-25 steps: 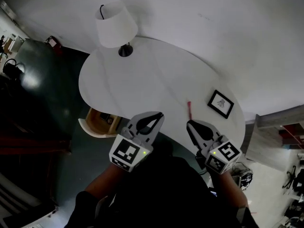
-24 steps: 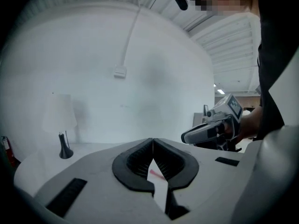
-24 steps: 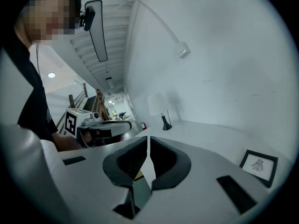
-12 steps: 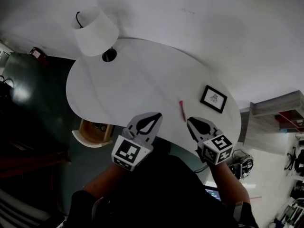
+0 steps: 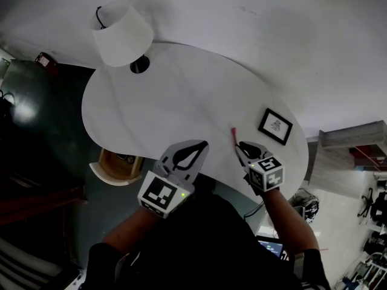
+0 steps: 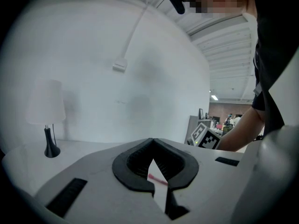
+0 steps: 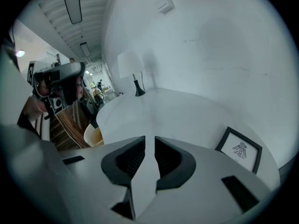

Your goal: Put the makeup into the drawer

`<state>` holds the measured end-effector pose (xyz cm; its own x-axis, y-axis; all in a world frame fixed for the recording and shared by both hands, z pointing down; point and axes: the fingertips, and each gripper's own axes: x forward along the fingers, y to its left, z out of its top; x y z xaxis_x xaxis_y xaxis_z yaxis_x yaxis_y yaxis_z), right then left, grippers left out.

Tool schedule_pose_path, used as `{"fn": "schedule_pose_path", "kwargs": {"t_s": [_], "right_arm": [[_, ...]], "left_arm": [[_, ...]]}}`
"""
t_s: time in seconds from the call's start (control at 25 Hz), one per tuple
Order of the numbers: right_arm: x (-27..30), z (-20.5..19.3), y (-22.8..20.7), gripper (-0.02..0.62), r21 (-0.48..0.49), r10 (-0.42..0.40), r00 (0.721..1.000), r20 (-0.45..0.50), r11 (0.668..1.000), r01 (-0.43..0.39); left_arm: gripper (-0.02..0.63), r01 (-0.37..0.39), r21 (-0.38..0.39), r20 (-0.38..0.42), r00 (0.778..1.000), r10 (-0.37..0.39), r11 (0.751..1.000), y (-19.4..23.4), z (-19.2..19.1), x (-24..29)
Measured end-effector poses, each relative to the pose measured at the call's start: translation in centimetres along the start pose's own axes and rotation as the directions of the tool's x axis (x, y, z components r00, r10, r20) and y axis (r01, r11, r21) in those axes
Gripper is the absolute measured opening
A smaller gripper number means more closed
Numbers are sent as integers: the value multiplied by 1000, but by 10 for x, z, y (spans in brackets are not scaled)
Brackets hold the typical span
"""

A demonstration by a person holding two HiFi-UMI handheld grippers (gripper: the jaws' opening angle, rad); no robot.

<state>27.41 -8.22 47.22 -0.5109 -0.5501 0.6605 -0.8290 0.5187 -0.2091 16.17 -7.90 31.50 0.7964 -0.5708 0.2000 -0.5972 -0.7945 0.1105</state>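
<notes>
A white, rounded table (image 5: 157, 101) is seen from above in the head view, set against a pale wall. A lamp (image 5: 124, 32) with a white shade stands at its far left end, and a small black frame (image 5: 275, 126) is propped near its right end. The makeup (image 5: 233, 135), a slim pink stick, lies on the table close to the near edge, just left of the frame and well apart from the lamp. Below the table's left edge a wood-coloured drawer (image 5: 115, 165) is pulled out; nothing in it can be made out.

The left gripper (image 5: 204, 144) is held over the near edge of the table, to the left of the makeup and apart from it. Its jaws are clenched, tip against tip, with nothing held. In the left gripper view the pink stick is seen only through the gap behind the tips, lying on the table beyond.

The right gripper (image 5: 240, 145) is tilted down toward the table, its tips just beside the near end of the makeup; contact cannot be told. In the right gripper view its jaws are parted by a narrow slit, through which only bare table is seen, so nothing is grasped
</notes>
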Motion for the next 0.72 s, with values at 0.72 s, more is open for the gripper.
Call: {"fn": "schedule_pose_path", "kwargs": {"t_s": [0.72], "right_arm": [[59, -69, -52, 89, -34, -84, 953, -290, 996, 78]], "left_arm": [[12, 29, 53, 44, 999, -32, 998, -9, 24, -19]]}}
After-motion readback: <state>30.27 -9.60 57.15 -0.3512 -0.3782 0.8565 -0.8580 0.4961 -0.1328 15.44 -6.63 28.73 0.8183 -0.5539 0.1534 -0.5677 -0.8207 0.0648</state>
